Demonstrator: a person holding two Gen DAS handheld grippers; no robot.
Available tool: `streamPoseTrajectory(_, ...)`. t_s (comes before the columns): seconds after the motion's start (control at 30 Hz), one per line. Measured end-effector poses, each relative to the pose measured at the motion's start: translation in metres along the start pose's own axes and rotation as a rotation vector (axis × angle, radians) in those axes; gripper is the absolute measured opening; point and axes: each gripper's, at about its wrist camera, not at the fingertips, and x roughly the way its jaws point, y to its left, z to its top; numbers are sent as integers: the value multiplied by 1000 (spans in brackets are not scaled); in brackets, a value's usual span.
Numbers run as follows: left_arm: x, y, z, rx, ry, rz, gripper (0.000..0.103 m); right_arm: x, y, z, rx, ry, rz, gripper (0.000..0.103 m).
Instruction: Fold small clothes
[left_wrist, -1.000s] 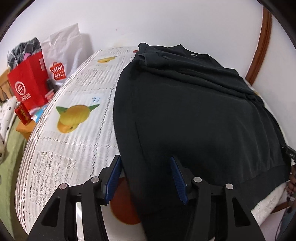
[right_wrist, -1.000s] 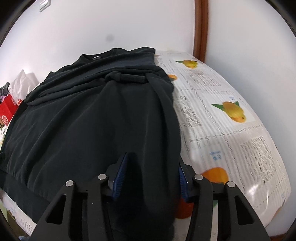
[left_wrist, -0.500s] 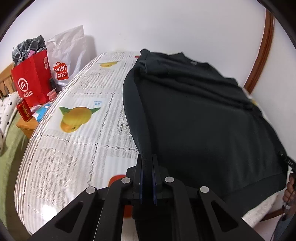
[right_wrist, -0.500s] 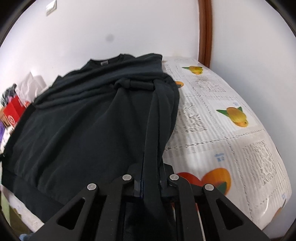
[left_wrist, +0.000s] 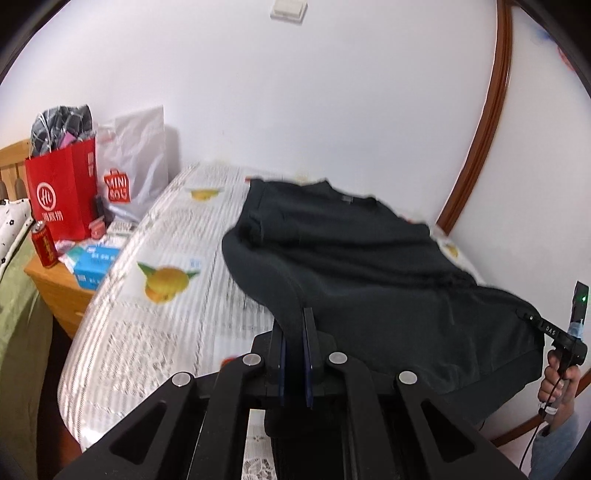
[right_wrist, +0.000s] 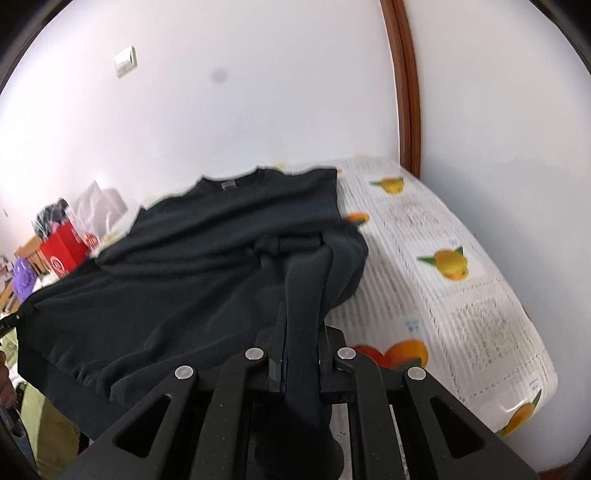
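Left claw (left_wrist: 294, 325) is clenched tight on a pinch of the black sweatshirt (left_wrist: 369, 266) at its near left corner, fabric squeezed between the blue pads and pulled up into a ridge. Right claw (right_wrist: 301, 332) is doing the same on the near right corner, with a thick bunched strip of cloth running up from its jaws. In the left view you can also spot the right claw out at the far right with a hand (left_wrist: 557, 380) wrapped round its handle, hem hanging from it.

The sweatshirt is plain black, neck hole and a little grey tag (right_wrist: 228, 184) at the far end near the wall. It looks like the sleeves are already tucked in across the chest. The near hem is lifted off the surface and the far half lies flat, a bit rumpled.

It sits on a bench covered in a white lacy cloth (left_wrist: 147, 314) with printed oranges (right_wrist: 448, 264). Bare cloth shows on both sides of the garment, a wide strip on the left and on the right. The wall (left_wrist: 332, 110) is close behind the collar. Past the left edge there's a red paper bag (left_wrist: 62, 195), a white Miniso bag (left_wrist: 136, 173) and a red can (left_wrist: 44, 245) on a low wooden stand.
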Motion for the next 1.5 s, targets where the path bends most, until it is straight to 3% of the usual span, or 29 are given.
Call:
streamPoseTrajectory(0.2,4,2,18,-12,-49,11,7,5,-8,27,23,-36,6,9)
streamPoseTrajectory(0.43,30,-11,54,44,-115,79,7,31,-10,63,37,-79,5,9)
streamPoseTrajectory(0.63,83,-18,94,45,-104,139,7,69,-8,97,57,-101,-2,9)
streamPoseTrajectory(0.87,155,-14,111,59,-54,214,7,143,-8,131,87,-65,-9,9)
streamPoseTrajectory(1.17,231,11,98,53,121,239,10,234,-14,117,89,87,-82,10)
streamPoseTrajectory(1.5,247,7,85,141,137,272,12,248,-4,102,-2,102,-161,13)
